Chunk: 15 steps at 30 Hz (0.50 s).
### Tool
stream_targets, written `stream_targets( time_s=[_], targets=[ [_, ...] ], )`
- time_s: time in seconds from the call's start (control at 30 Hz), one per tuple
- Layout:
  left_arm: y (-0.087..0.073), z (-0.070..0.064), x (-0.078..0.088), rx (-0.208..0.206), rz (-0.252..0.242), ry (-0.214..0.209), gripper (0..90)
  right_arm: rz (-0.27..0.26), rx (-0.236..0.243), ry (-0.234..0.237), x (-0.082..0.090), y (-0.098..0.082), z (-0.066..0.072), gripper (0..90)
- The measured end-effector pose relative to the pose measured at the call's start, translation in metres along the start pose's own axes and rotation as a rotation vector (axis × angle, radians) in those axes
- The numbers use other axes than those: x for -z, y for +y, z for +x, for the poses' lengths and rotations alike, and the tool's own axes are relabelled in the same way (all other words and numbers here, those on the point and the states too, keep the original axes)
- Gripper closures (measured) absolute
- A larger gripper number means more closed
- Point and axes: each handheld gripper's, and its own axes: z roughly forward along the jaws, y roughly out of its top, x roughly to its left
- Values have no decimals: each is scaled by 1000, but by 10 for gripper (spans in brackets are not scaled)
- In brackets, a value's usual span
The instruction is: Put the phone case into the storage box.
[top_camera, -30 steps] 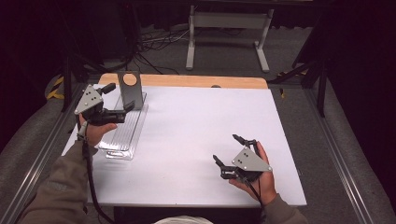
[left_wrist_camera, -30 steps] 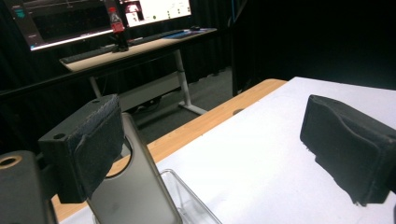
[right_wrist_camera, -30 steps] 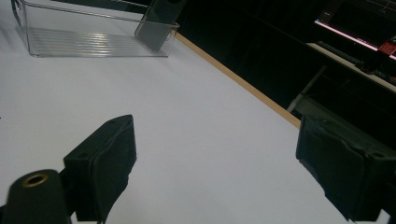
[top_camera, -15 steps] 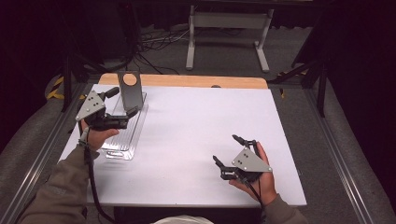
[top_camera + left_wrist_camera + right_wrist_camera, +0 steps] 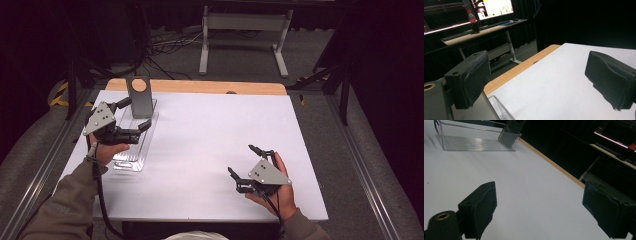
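Note:
A clear plastic tray [image 5: 131, 152] lies along the left side of the white table [image 5: 210, 130]. A grey block [image 5: 139, 96] with a tan round mark stands upright at the tray's far end. My left gripper [image 5: 133, 116] hovers over the tray's middle, open and empty, with its far jaw close to the block. In the left gripper view its jaws [image 5: 537, 76] stand wide apart over the table, with the tray corner [image 5: 499, 107] below. My right gripper [image 5: 244, 161] is open and empty near the front right. The right gripper view looks past that gripper [image 5: 540, 212] to the tray [image 5: 474, 142] and block [image 5: 511, 130].
A wooden strip [image 5: 200, 86] runs along the table's far edge. Beyond it stand a white metal frame [image 5: 245, 30] and floor cables. Metal rails flank the table on both sides. A desk with a lit monitor [image 5: 494, 7] and a bottle [image 5: 471, 17] stands farther back.
My left gripper has drifted a little nearer to the person and to the right over the tray. The right gripper has barely moved.

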Motion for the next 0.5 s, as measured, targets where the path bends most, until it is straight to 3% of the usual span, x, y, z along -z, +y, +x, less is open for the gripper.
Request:
stream_targets(
  time_s=[0.5],
  targets=[
    [3, -14, 4, -1, -21, -43, 62, -4, 2, 2, 1, 1, 1, 126]
  ],
)
